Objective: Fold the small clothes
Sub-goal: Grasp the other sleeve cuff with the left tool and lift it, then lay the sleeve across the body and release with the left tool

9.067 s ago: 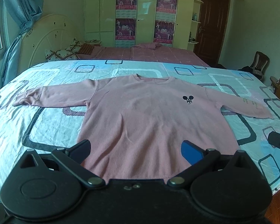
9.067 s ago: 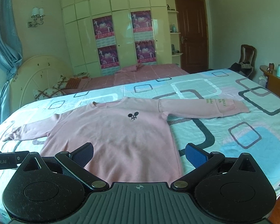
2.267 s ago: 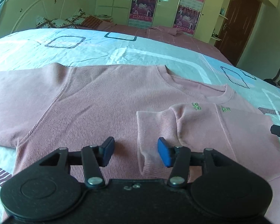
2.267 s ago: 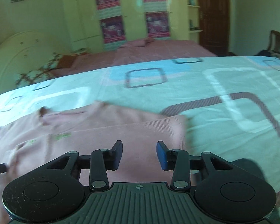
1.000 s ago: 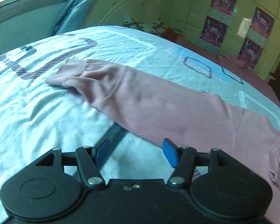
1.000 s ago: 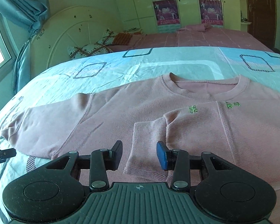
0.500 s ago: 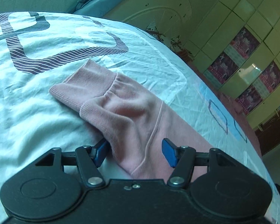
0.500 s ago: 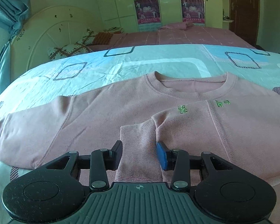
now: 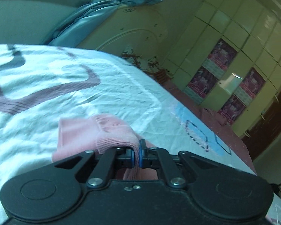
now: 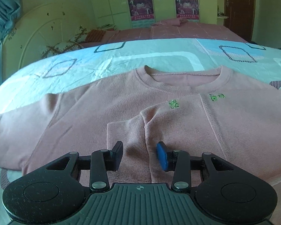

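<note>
Left claw is clenched on the cuff end of the pink sweater's sleeve, its blue pads pressed together with a ridge of ribbed fabric pinched between them, and the cloth around the grip is bunched and raised a little off the patterned bed sheet. Right claw is released, its jaws parted and hovering just over the other sleeve, which already lies folded across the chest of the sweater with its cuff pointing toward the camera. The sweater lies flat and face up on the bed, neckline toward the headboard, the far sleeve running out to the left edge of the right wrist view. By my reading, the step in hand is the second sleeve fold: one sleeve is in, and the left side has just been taken at its cuff. The next move calls for carrying that cuff up and inward across the chest so it lands over or beside the folded sleeve, keeping the pinch firm so the knit does not slip out midway. It also calls for laying the sleeve down without dragging the body out of square; the right claw is well placed to press down on the folded sleeve if the cloth starts to shift.
</note>
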A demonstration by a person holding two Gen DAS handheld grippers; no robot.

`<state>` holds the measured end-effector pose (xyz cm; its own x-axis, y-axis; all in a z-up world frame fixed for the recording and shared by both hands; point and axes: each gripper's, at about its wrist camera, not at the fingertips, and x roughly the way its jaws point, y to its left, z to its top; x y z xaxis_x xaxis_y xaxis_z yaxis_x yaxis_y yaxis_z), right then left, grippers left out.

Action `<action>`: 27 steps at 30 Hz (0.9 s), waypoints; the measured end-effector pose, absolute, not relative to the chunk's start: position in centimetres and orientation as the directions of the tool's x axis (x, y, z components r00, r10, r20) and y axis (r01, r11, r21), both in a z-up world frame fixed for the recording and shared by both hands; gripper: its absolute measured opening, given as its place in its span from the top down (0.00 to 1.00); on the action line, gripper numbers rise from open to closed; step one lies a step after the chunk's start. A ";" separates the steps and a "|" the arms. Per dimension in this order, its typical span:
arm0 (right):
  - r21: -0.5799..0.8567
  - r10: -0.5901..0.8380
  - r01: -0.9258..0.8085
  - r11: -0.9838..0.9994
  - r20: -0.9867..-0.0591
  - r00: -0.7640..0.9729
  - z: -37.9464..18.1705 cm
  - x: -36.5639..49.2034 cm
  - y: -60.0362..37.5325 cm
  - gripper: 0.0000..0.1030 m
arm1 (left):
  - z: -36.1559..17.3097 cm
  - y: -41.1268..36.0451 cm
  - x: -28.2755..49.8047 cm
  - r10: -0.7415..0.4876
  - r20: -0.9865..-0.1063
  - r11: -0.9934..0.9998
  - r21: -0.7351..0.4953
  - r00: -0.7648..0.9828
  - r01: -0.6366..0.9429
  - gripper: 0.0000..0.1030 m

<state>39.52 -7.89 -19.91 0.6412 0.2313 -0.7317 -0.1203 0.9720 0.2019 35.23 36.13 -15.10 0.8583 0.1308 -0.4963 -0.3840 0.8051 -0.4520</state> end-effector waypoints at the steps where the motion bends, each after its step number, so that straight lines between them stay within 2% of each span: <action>1: 0.212 0.236 -0.116 0.970 -0.725 0.648 -19.7 39.3 -8.2 0.61 | -14.2 34.7 35.6 0.107 -0.478 0.833 -0.436 0.872 -0.341 0.97; 5: 0.239 0.253 -0.115 0.964 -0.699 0.669 -18.7 38.7 -9.7 0.61 | -11.2 26.8 37.2 -0.051 -0.418 0.920 -0.373 0.907 -0.120 0.97; 9: 0.271 0.272 -0.111 0.956 -0.679 0.682 -18.1 38.3 -12.2 0.61 | -10.0 17.7 38.9 -0.235 -0.410 0.934 -0.346 0.881 0.088 0.97; 14: 0.295 0.262 -0.077 0.952 -0.663 0.701 -17.5 37.4 -16.7 0.61 | -12.5 5.9 41.0 -0.407 -0.466 0.909 -0.295 0.786 0.295 0.96; 17: 0.310 0.264 -0.064 0.949 -0.665 0.698 -17.4 37.1 -19.6 0.61 | -15.2 0.6 41.5 -0.442 -0.536 0.897 -0.239 0.720 0.373 0.94; 21: 0.334 0.290 -0.075 0.940 -0.661 0.692 -17.1 36.8 -22.0 0.61 | -18.2 -3.3 40.8 -0.395 -0.625 0.902 -0.122 0.674 0.415 0.68; 22: 0.342 0.301 -0.083 0.936 -0.657 0.691 -16.9 36.7 -22.2 0.61 | -18.5 -3.5 40.3 -0.382 -0.634 0.902 -0.099 0.672 0.419 0.54; 23: 0.350 0.315 -0.095 0.932 -0.652 0.690 -16.8 36.7 -22.3 0.58 | -18.4 -3.6 39.6 -0.374 -0.633 0.903 -0.083 0.678 0.421 0.46; 24: 0.358 0.331 -0.111 0.927 -0.644 0.690 -16.6 36.7 -22.3 0.51 | -18.3 -3.4 38.8 -0.361 -0.624 0.907 -0.062 0.693 0.417 0.33; 25: 0.360 0.342 -0.125 0.924 -0.636 0.692 -16.4 36.7 -22.2 0.29 | -18.1 -3.1 38.1 -0.344 -0.615 0.911 -0.038 0.710 0.410 0.29; 26: 0.358 0.350 -0.143 0.923 -0.623 0.699 -16.1 36.4 -22.0 0.22 | -17.9 -2.6 37.5 -0.327 -0.613 0.917 -0.020 0.720 0.399 0.29; 27: 0.354 0.364 -0.169 0.920 -0.608 0.706 -15.8 36.4 -21.6 0.22 | -17.6 -1.9 36.8 -0.309 -0.615 0.923 -0.009 0.725 0.386 0.27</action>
<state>36.36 -21.59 -15.84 0.7059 0.3636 -0.6079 -0.1692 0.9199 0.3537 36.85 -1.88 -17.58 0.7251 -0.3092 -0.6153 0.3855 0.9226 -0.0093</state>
